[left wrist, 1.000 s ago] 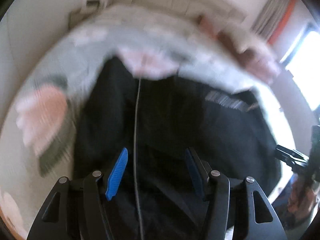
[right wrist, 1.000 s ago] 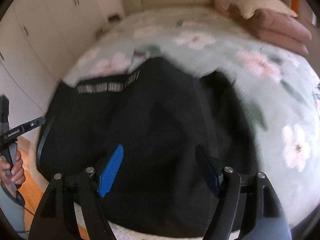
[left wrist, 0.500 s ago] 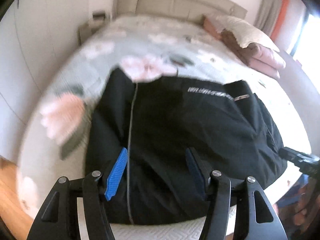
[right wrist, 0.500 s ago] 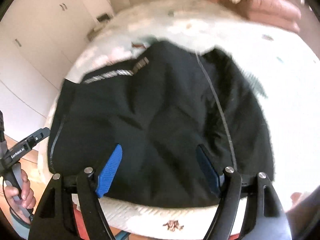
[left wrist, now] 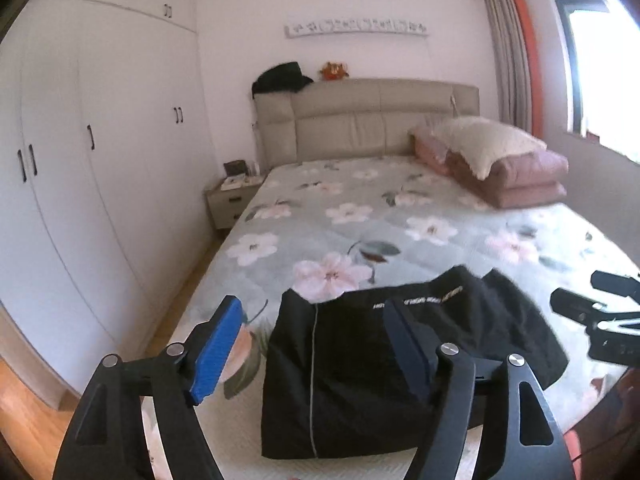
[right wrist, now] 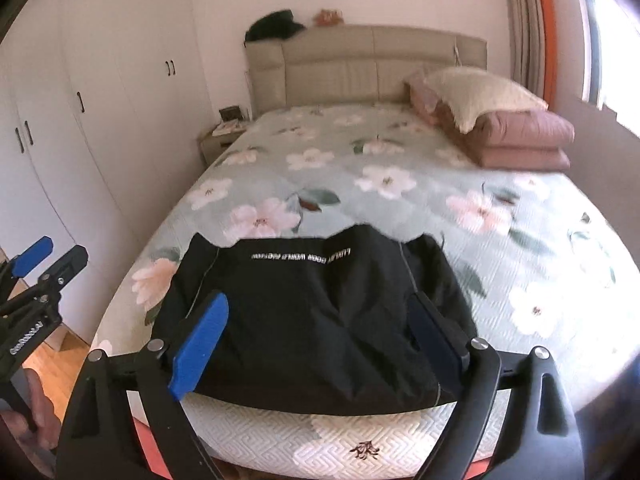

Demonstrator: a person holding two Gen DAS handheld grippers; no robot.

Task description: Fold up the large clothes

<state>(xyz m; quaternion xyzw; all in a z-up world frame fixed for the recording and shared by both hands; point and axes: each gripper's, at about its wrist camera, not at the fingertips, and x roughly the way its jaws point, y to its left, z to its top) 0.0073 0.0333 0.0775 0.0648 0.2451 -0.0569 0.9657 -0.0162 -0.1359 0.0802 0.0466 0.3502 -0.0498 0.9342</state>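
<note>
The jacket (right wrist: 316,316) lay folded at the bed's (right wrist: 500,240) near edge. Both grippers, left (left wrist: 316,348) and right (right wrist: 320,328), hung above it, empty, jaws just widened. The fold looked finished; next probably another garment.

My black jacket (right wrist: 316,316) lies folded into a compact, roughly square bundle at the foot end of the bed, at six o'clock in both wrist views. A line of white lettering runs across its far edge, toward twelve. A thin pale piping stripe runs down its side at nine o'clock in the left view. Its surface is softly rumpled, lying flat, its near edge reaching the mattress border.
</note>
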